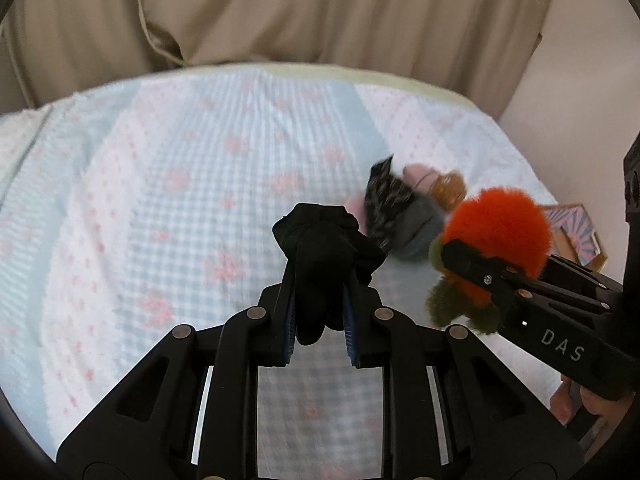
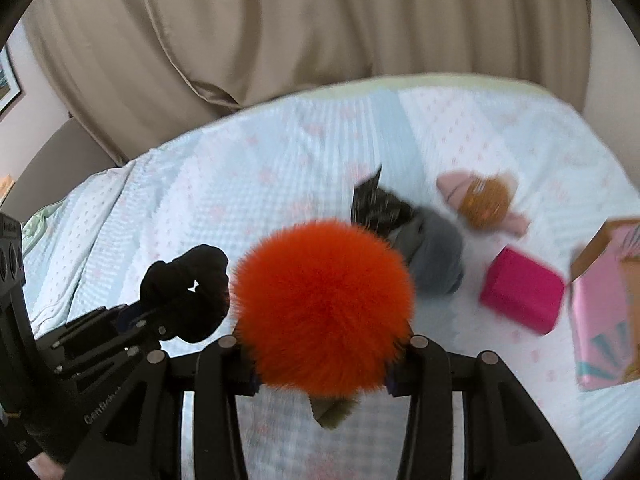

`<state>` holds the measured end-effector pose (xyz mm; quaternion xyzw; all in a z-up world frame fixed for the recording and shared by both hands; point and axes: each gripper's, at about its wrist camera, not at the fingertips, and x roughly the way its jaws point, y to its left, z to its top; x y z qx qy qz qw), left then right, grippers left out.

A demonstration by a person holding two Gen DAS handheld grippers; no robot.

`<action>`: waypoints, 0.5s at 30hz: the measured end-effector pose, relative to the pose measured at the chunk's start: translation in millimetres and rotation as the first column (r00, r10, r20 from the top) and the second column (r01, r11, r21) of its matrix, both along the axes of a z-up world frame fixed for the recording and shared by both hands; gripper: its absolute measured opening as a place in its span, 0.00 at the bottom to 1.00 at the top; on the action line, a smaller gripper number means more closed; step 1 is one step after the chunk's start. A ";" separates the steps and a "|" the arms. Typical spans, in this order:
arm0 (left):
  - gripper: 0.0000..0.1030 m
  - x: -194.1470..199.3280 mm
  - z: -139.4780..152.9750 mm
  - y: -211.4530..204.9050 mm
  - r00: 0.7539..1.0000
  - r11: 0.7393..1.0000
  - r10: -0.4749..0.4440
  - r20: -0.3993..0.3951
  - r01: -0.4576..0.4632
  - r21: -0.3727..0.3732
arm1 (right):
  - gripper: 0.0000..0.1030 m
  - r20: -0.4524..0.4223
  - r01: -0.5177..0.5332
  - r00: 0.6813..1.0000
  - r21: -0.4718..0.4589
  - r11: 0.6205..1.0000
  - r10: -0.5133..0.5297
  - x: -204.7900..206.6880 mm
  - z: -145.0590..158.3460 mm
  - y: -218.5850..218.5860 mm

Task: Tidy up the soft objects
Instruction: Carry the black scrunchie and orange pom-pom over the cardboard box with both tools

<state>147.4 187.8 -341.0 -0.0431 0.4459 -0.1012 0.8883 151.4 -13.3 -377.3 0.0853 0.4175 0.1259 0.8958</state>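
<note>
My left gripper (image 1: 320,276) is shut on a black scrunchie (image 1: 320,236) and holds it above the bed; it also shows in the right wrist view (image 2: 184,292). My right gripper (image 2: 320,360) is shut on a fluffy orange pom-pom toy (image 2: 324,304) with olive-green parts; it shows in the left wrist view (image 1: 500,224) at the right. A pile of soft things lies on the bed beyond: a dark patterned cloth (image 1: 384,200), a grey cloth (image 2: 436,256), and a pink and orange-brown plush (image 2: 484,200).
The bed has a light blue and white cover with pink flowers (image 1: 180,184). A magenta box (image 2: 520,292) and a pink open carton (image 2: 604,312) lie at the right. Beige curtains (image 1: 280,12) hang behind the bed.
</note>
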 end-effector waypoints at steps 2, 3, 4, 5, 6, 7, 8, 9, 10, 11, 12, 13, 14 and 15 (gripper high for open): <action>0.16 -4.4 21.2 -2.6 1.000 1.000 0.008 0.018 -0.009 0.010 | 0.39 0.024 -0.010 1.000 -0.012 1.000 0.010 -7.7 20.2 -6.1; 0.16 -7.6 33.7 -6.1 1.000 1.000 0.013 0.028 -0.013 0.016 | 0.39 0.034 -0.014 0.999 -0.017 1.000 0.015 -9.8 30.0 -7.8; 0.16 -10.4 45.1 -10.1 0.999 1.000 0.016 0.036 -0.017 0.019 | 0.38 0.045 -0.019 0.999 -0.022 1.000 0.020 -13.1 39.5 -11.2; 0.16 -10.4 54.3 -13.1 0.999 1.000 0.021 0.043 -0.022 0.022 | 0.38 0.053 -0.021 0.998 -0.026 0.999 0.022 -14.7 48.8 -13.9; 0.16 -12.6 62.7 -15.8 0.998 0.999 0.026 0.049 -0.027 0.022 | 0.38 0.063 -0.022 0.998 -0.028 0.999 0.024 -18.7 57.6 -17.8; 0.16 -16.1 74.0 -19.8 0.998 0.999 0.032 0.055 -0.033 0.021 | 0.39 0.073 -0.023 0.997 -0.029 0.999 0.025 -23.5 67.2 -23.9; 0.16 -19.5 82.3 -24.5 0.998 0.999 0.037 0.059 -0.039 0.021 | 0.38 0.083 -0.022 0.996 -0.034 0.999 0.024 -29.8 76.2 -30.3; 0.16 -22.7 91.0 -29.0 0.997 0.999 0.043 0.064 -0.044 0.020 | 0.38 0.091 -0.020 0.996 -0.038 0.999 0.023 -33.5 85.1 -36.1; 0.16 -25.8 98.1 -35.0 0.997 0.999 0.046 0.068 -0.047 0.019 | 0.39 0.098 -0.017 0.995 -0.039 0.999 0.021 -36.8 94.0 -43.4; 0.16 -29.6 107.9 -40.5 0.996 0.999 0.050 0.072 -0.051 0.017 | 0.39 0.105 -0.014 0.994 -0.040 0.999 0.018 -40.6 103.2 -51.6; 0.16 -33.6 118.1 -47.8 0.996 0.998 0.054 0.077 -0.055 0.016 | 0.39 0.110 -0.011 0.994 -0.044 0.999 0.016 -44.4 111.9 -59.5; 0.16 -37.4 127.7 -56.1 0.995 0.998 0.056 0.080 -0.057 0.014 | 0.39 0.117 -0.010 0.993 -0.048 0.999 0.015 -48.0 120.1 -68.0; 0.16 -40.5 133.0 -63.2 0.995 0.998 0.057 0.083 -0.058 0.012 | 0.38 0.124 -0.008 0.992 -0.051 0.999 0.014 -51.8 127.0 -75.1; 0.16 -45.1 141.5 -72.5 0.994 0.998 0.056 0.089 -0.058 0.010 | 0.38 0.132 -0.006 0.991 -0.056 0.998 0.014 -56.4 134.2 -82.4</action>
